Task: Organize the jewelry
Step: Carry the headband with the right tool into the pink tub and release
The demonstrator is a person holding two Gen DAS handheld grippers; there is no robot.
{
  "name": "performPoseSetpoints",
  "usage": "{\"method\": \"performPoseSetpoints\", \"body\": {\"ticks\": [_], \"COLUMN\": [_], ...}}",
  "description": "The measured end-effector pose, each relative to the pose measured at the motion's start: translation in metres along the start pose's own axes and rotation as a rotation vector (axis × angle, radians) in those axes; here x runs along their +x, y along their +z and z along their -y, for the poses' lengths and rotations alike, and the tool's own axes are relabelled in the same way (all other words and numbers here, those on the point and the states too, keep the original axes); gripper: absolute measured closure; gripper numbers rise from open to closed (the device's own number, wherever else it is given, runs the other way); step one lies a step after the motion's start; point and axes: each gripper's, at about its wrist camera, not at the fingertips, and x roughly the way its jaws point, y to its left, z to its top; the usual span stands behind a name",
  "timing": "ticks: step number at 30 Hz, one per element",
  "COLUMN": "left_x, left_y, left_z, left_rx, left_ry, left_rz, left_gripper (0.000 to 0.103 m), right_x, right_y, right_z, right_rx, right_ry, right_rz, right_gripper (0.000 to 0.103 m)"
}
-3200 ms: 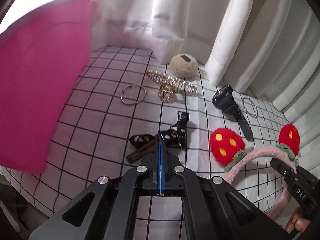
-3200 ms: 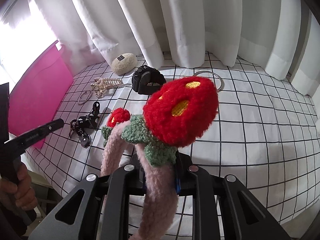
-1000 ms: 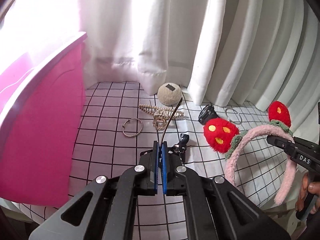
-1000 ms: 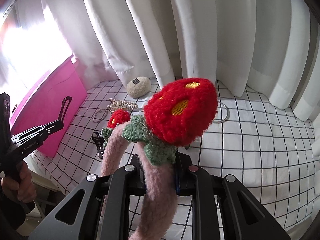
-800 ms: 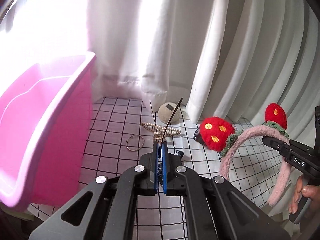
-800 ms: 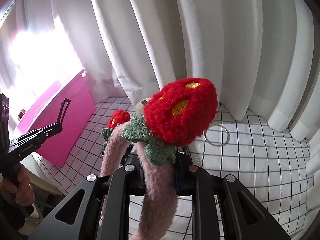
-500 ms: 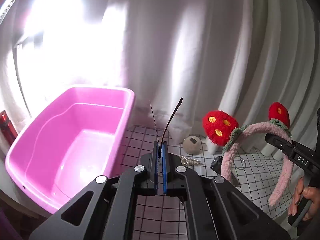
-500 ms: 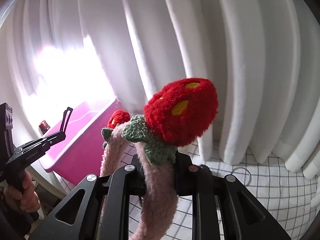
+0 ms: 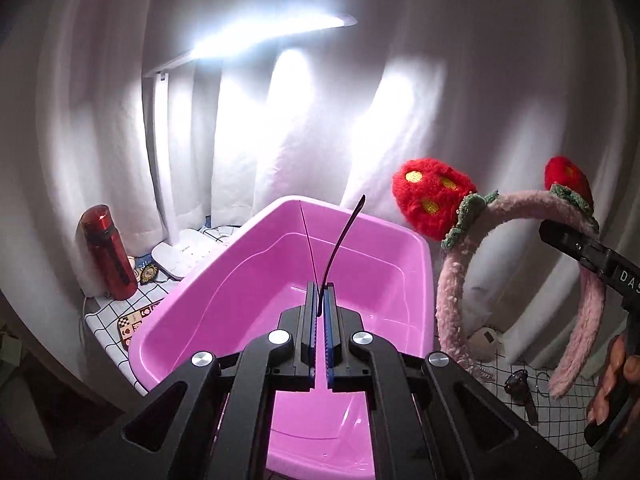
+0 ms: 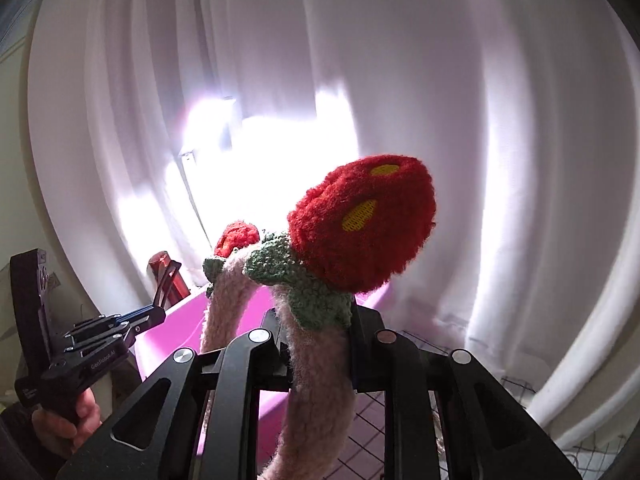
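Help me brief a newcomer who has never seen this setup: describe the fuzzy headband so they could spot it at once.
Start at the big pink tub in front of the white curtain. Just to its right in the left wrist view, the right gripper holds the headband in the air, an arched band of pale pink fleece. Nothing else nearby carries its two fluffy red strawberries with yellow dots and green knitted leaves.

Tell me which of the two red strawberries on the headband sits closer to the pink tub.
The larger-looking strawberry, at the headband's left end beside the tub's far corner; the other strawberry sits by the right gripper.
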Motion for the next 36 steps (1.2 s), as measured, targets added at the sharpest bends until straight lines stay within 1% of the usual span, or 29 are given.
{"method": "performPoseSetpoints", "body": {"ticks": [4, 9, 14, 15, 20, 24, 25, 26, 27, 28, 29, 30, 31, 32, 33, 34, 36], "left_x": [0.014, 0.042, 0.071, 0.076, 0.099, 0.103, 0.102, 0.102, 0.101, 0.100, 0.099, 0.096, 0.094, 0.091, 0.089, 0.088, 0.087], "left_y": [-0.004, -0.011, -0.019, -0.020, -0.027, -0.029, -0.029, -0.029, -0.029, -0.029, -0.029, -0.029, -0.028, -0.028, -0.027, -0.026, -0.026], "left_z": [-0.024, -0.040, -0.049, -0.049, -0.052, -0.055, -0.055, -0.056, -0.056, -0.057, -0.058, -0.060, -0.062, -0.062, -0.063, -0.062, -0.063], "left_rx": [-0.034, -0.064, -0.099, -0.104, -0.122, -0.130, -0.132, -0.133, -0.133, -0.137, -0.142, -0.151, -0.159, -0.163, -0.161, -0.157, -0.157], "left_ry": [0.028, 0.062, 0.092, 0.091, 0.131, 0.146, 0.147, 0.152, 0.159, 0.164, 0.168, 0.176, 0.176, 0.177, 0.181, 0.185, 0.187], "left_rz": [-0.019, -0.067, -0.164, -0.184, -0.274, -0.292, -0.291, -0.290, -0.290, -0.287, -0.283, -0.275, -0.262, -0.250, -0.245, -0.247, -0.245], "left_gripper": [0.099, 0.099, 0.099, 0.099, 0.099, 0.098, 0.098, 0.095, 0.091, 0.075, 0.058, 0.048, 0.034, 0.031, 0.030, 0.025, 0.024], "right_x": [0.045, 0.102, 0.153, 0.161, 0.197, 0.215, 0.217, 0.219, 0.221, 0.222, 0.222, 0.219, 0.218, 0.216, 0.214, 0.211, 0.208], "right_y": [0.015, 0.013, 0.006, 0.004, -0.007, -0.014, -0.015, -0.016, -0.017, -0.017, -0.018, -0.018, -0.018, -0.017, -0.016, -0.014, -0.011], "right_z": [-0.024, -0.038, -0.048, -0.054, -0.060, -0.061, -0.060, -0.059, -0.059, -0.059, -0.059, -0.055, -0.054, -0.053, -0.051, -0.049, -0.046], "right_rx": [-0.035, -0.045, -0.060, -0.061, -0.061, -0.059, -0.054, -0.054, -0.057, -0.056, -0.055, -0.054, -0.055, -0.053, -0.049, -0.046, -0.045], "right_ry": [0.027, 0.034, 0.019, 0.015, -0.014, -0.047, -0.054, -0.058, -0.065, -0.071, -0.071, -0.073, -0.082, -0.090, -0.091, -0.096, -0.109], "right_rz": [-0.056, -0.161, -0.281, -0.303, -0.396, -0.446, -0.454, -0.463, -0.469, -0.472, -0.473, -0.470, -0.464, -0.457, -0.445, -0.432, -0.422], "right_gripper": [0.085, 0.085, 0.085, 0.085, 0.085, 0.084, 0.081, 0.079, 0.069, 0.057, 0.055, 0.053, 0.050, 0.046, 0.036, 0.033, 0.033]}}
